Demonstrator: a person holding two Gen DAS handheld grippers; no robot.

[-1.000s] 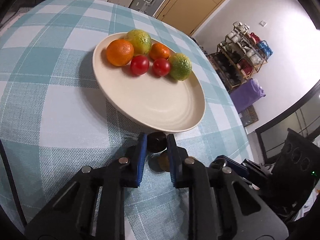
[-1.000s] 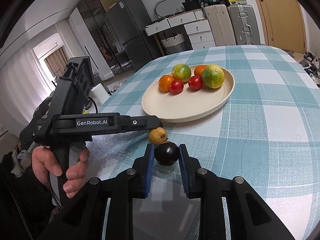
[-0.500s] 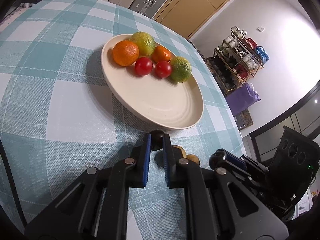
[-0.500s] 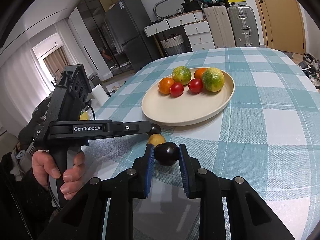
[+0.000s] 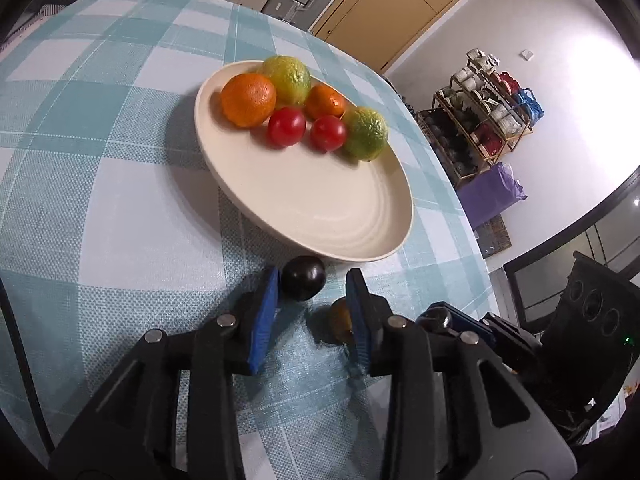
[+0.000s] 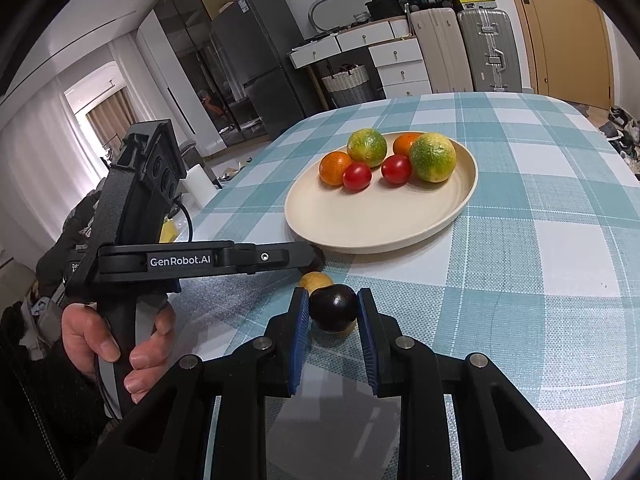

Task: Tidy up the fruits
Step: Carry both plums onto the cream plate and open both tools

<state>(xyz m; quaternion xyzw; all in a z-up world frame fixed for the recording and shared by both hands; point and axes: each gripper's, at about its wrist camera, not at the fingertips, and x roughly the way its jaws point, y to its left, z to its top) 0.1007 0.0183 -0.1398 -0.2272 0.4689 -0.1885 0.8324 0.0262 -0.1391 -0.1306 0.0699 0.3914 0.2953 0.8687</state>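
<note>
The left gripper (image 5: 314, 294) has just been opening its jaws, and now they stand a bit apart with a dark plum (image 5: 303, 283) sitting between the tips. The plum rests against the left blue pad, but the other pad is clear of it, so nothing's actually clamped. That plum lies on the checked tablecloth (image 5: 100, 200) just beside the near rim of the cream plate (image 5: 320, 208).

The right gripper (image 6: 334, 308) is a different story: its jaws are closed in on a second dark plum (image 6: 334, 307), both blue pads pressing its sides. Can't tell if that plum is lifted off the cloth or still sitting on it. Right behind it there's a small yellowish fruit (image 6: 315, 280) on the cloth, and another yellowish bit peeks out underneath the plum, too hidden to say what it is.

On the plate, all bunched at the far side: 2 oranges, the nearer orange (image 5: 248, 99) being the bigger looking one, 2 green-yellow citrus (image 5: 288, 79), and 2 red tomatoes (image 5: 286, 127) in front. The near half of the plate is bare.

In the right wrist view a person's hand (image 6: 108, 340) grips the handle of the left gripper, whose arm reads "GenRobot.AI".
</note>
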